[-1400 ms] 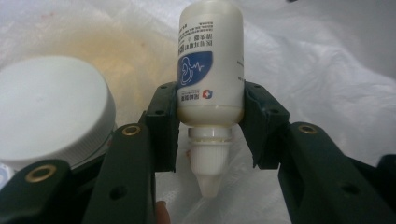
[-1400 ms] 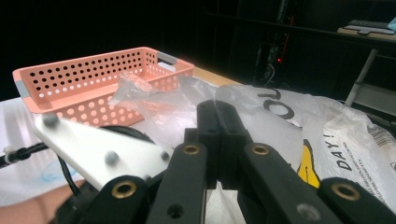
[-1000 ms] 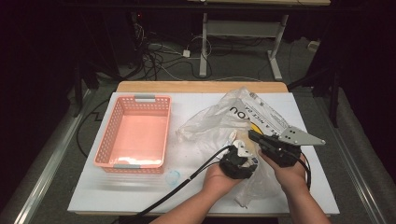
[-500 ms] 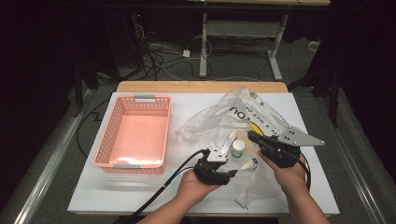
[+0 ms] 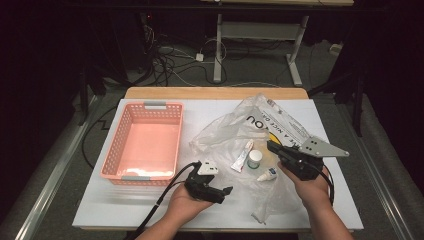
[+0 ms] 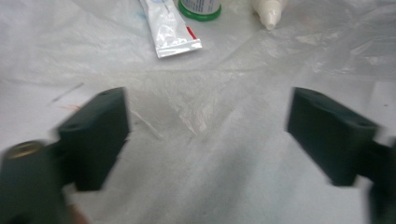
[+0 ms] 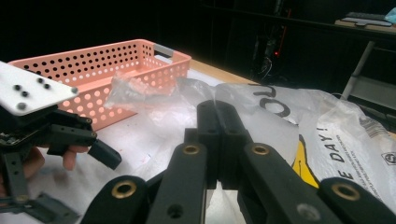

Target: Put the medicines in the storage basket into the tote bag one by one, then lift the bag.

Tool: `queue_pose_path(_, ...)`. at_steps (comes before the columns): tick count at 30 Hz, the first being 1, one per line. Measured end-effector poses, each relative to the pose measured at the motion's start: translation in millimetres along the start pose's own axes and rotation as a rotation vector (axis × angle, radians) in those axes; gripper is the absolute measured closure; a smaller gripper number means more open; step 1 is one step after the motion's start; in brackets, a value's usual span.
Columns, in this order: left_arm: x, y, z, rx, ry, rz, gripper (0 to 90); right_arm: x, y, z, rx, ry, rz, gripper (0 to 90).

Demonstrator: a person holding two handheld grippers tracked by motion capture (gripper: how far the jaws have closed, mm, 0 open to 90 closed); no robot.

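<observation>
1. The white tabletop (image 5: 100,210) carries everything, and I work from its front edge.
2. The pink basket (image 5: 145,145) stands at the tabletop's left side. Nothing lies in it, so as I judge it, none of the sorting is done yet.
3. The clear plastic bag (image 5: 280,117) lies crumpled over the right half of the tabletop, with its printed end toward the back right corner. The three small things rest on its flattened front part.
4. My left gripper (image 5: 220,189) hangs near the front edge, between the basket and the bag, and points at the small things. Its jaws have just been opening and now stand wide apart. Only bag film lies flat beneath the gap between them.
5. My right gripper (image 5: 272,147) sits over the bag's right part with its jaws pressed together. I cannot tell whether a fold of film is pinched there.
6. The white squeeze tube (image 5: 242,155) lies nearest my left gripper, just beside the jar.
7. The small green-rimmed jar (image 5: 255,159) stands upright between the tube and my right gripper.
8. The little white dropper bottle (image 5: 267,174) lies on its side in front of the jar.
9. I judge all three are left to pick up, and the tube looks the likeliest first.
</observation>
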State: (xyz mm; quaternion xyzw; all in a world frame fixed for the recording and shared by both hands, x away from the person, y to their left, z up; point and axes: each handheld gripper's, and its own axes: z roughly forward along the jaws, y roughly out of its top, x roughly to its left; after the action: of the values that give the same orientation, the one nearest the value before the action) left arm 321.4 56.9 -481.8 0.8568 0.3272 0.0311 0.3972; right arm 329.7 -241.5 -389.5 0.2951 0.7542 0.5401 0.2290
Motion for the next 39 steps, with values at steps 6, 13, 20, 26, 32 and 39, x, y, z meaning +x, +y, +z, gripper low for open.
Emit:
queue_pose_path(6,4.1,5.7,6.3,0.010,0.008,0.002,0.0,-1.1,-2.2,1.4,0.005,-0.001,0.013,90.0)
queue_pose_path(13,8.3,14.2,29.6,0.064,0.037,0.017,3.6,-1.6,-6.9,5.4,0.027,0.000,0.014,90.0)
queue_pose_path(20,1.6,14.3,30.9,0.057,0.111,0.050,23.3,-1.4,-9.1,7.3,0.038,0.000,0.014,90.0)
queue_pose_path(26,0.7,13.4,29.9,0.041,0.094,0.070,44.2,0.5,-9.3,5.0,0.035,0.003,0.011,90.0)
queue_pose_path(32,5.8,12.5,28.2,0.013,0.116,0.003,74.0,-0.4,-9.4,9.1,0.042,-0.005,0.011,90.0)
queue_pose_path(39,0.7,8.5,23.6,-0.033,0.130,0.050,88.4,1.0,-12.7,8.4,0.052,-0.005,0.015,90.0)
